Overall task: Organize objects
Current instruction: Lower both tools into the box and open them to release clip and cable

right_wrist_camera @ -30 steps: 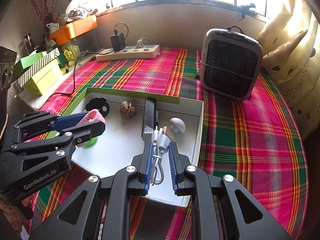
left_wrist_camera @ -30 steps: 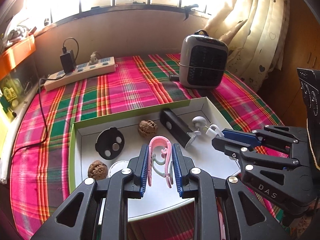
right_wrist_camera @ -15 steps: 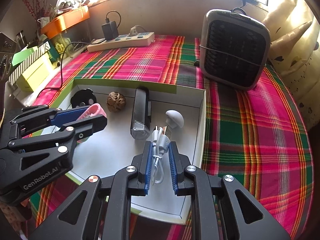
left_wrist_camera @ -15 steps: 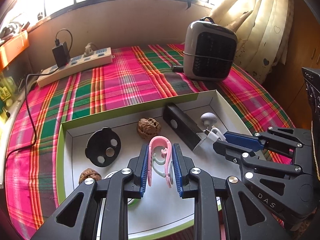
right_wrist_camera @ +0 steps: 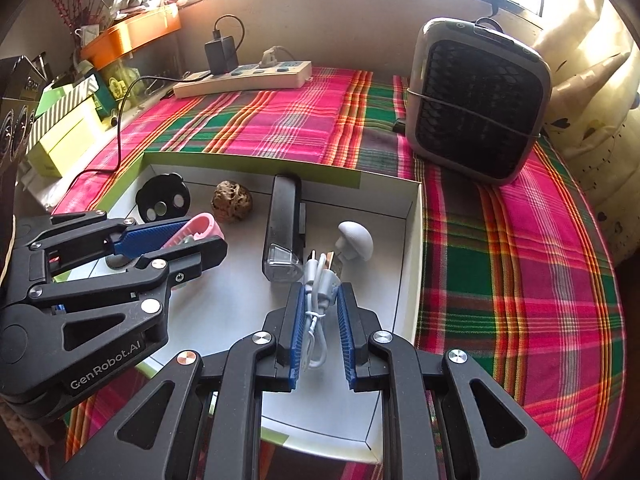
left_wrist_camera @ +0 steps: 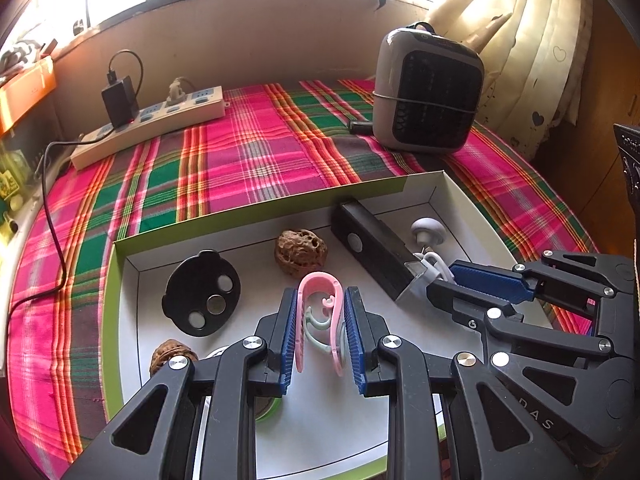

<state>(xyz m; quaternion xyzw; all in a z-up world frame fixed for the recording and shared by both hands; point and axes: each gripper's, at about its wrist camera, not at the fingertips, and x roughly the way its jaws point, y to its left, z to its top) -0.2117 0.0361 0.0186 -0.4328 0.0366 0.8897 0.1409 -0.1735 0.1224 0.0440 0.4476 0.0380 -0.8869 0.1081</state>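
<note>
Left wrist view: a pink clip point(left_wrist_camera: 320, 316) is clamped in the left gripper point(left_wrist_camera: 320, 340) over the white tray point(left_wrist_camera: 132, 320), a coiled white cable point(right_wrist_camera: 318, 300) in the right gripper point(right_wrist_camera: 320, 320); either could be dropped outside if released early.

Bare tray floor point(right_wrist_camera: 224, 308) btwn grippers; black bar point(right_wrist_camera: 283, 224) & walnut point(right_wrist_camera: 232, 201) beyond.

Your left gripper point(left_wrist_camera: 320, 330) is level and pointed forward, its 2 blue-padded fingers point(left_wrist_camera: 289, 332) closed on a pink clip point(left_wrist_camera: 320, 300). Your right gripper point(right_wrist_camera: 319, 322) sits just beside it, angled inward, its fingers clamped on a white cable point(right_wrist_camera: 318, 300).
</note>
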